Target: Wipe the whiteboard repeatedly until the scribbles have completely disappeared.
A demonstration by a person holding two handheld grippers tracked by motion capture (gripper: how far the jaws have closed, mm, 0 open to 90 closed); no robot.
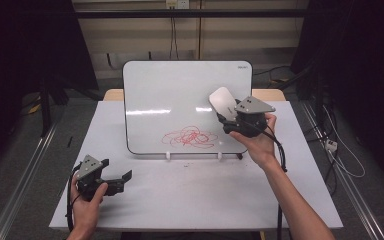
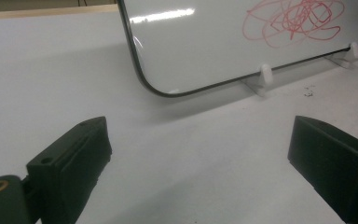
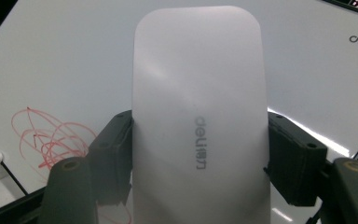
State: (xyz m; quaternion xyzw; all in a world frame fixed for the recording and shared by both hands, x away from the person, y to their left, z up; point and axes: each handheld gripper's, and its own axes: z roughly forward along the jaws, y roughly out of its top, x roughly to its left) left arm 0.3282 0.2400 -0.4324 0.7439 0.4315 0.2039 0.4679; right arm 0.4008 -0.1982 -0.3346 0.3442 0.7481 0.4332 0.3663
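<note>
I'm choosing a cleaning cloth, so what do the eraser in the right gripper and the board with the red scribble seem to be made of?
Eraser: looks like smooth matte white plastic, with an even sheen and a printed grey logo; its wiping face is hidden.
Whiteboard: glossy white coated panel, going by the bright strip reflections, with a thin dark rim and small white plastic-looking feet; the core cannot be told.

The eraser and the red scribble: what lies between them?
Bare whiteboard separates the eraser from the red scribble, seen in the high view.
</note>
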